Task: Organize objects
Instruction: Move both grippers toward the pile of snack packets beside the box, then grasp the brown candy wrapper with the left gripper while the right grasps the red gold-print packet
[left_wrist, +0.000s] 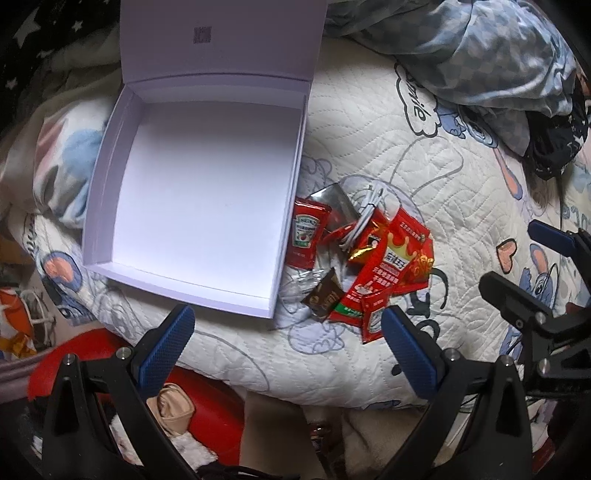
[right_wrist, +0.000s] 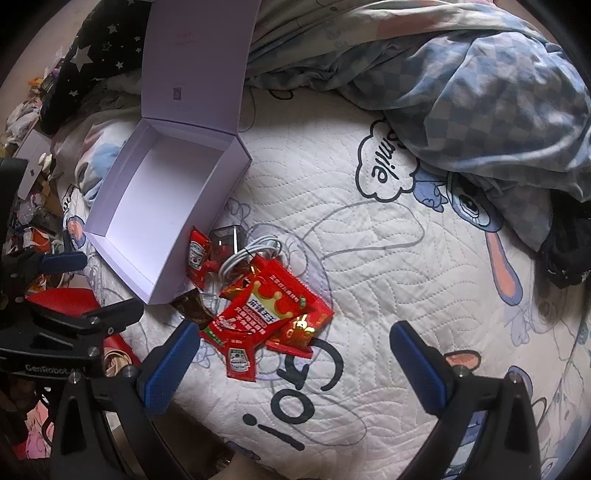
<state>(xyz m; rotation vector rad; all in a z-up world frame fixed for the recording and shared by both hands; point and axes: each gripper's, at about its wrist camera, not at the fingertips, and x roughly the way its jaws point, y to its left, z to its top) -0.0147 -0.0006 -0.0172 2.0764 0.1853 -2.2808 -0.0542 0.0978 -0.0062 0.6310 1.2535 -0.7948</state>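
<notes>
An open white box with its lid up lies on the quilted bed; its inside is bare. It also shows in the right wrist view. Right of it lies a pile: a Heinz ketchup packet, a large red sauce packet, a second ketchup packet, a brown sachet, a coiled white cable and a silver pouch. My left gripper is open and empty, just in front of the box and pile. My right gripper is open and empty, just right of the pile.
The white cartoon-print quilt covers the bed. A blue checked blanket is bunched at the back right. A star-print dark cloth lies behind the box. A red object and clutter sit off the bed's left edge.
</notes>
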